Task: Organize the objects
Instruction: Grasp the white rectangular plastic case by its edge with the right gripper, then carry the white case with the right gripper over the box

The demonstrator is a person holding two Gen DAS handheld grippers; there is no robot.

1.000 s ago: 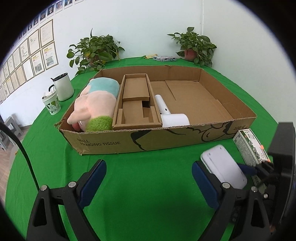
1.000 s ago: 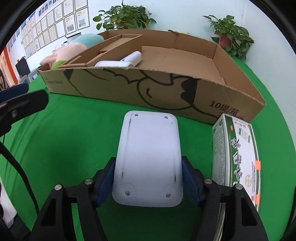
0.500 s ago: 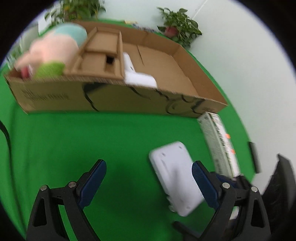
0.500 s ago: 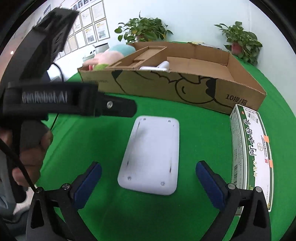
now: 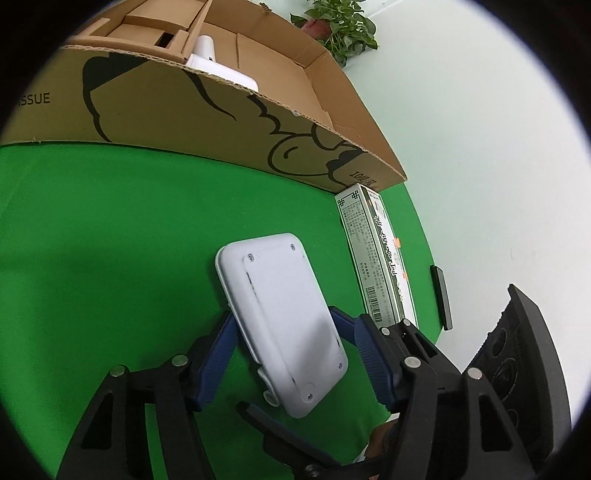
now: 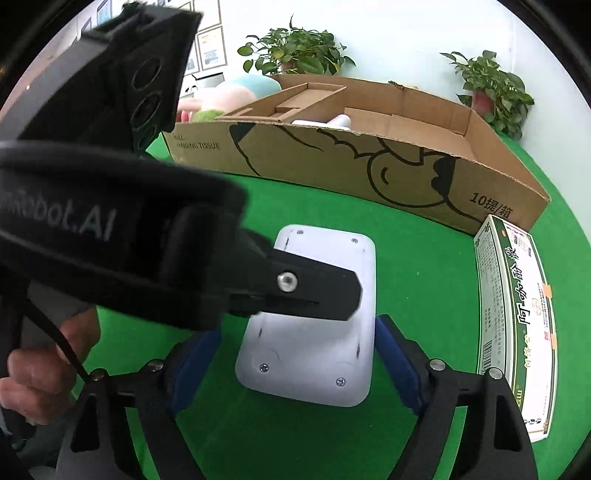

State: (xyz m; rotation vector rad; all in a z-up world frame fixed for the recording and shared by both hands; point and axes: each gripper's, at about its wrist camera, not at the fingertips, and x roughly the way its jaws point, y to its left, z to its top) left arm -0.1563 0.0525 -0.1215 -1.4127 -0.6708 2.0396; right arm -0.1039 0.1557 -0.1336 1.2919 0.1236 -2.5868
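A flat white plastic device [image 5: 280, 317] with rounded corners and small screws lies on the green cloth, underside up. My left gripper [image 5: 291, 332] has closed onto its two long sides. In the right wrist view the same device [image 6: 317, 332] lies between my right gripper's [image 6: 299, 354] open blue pads, which stand apart from its sides. The left gripper's black body [image 6: 147, 251] crosses over the device there. The open cardboard box [image 6: 369, 162] stands behind.
A long green and white carton [image 6: 517, 310] lies right of the device, also seen in the left wrist view [image 5: 373, 258]. The box holds a plush toy [image 6: 229, 99], a cardboard insert [image 5: 155, 26] and a white object [image 5: 218, 66]. Potted plants [image 6: 295, 51] stand behind.
My right gripper opened and let go of the white device. My left gripper swung over from the left and closed on its sides.
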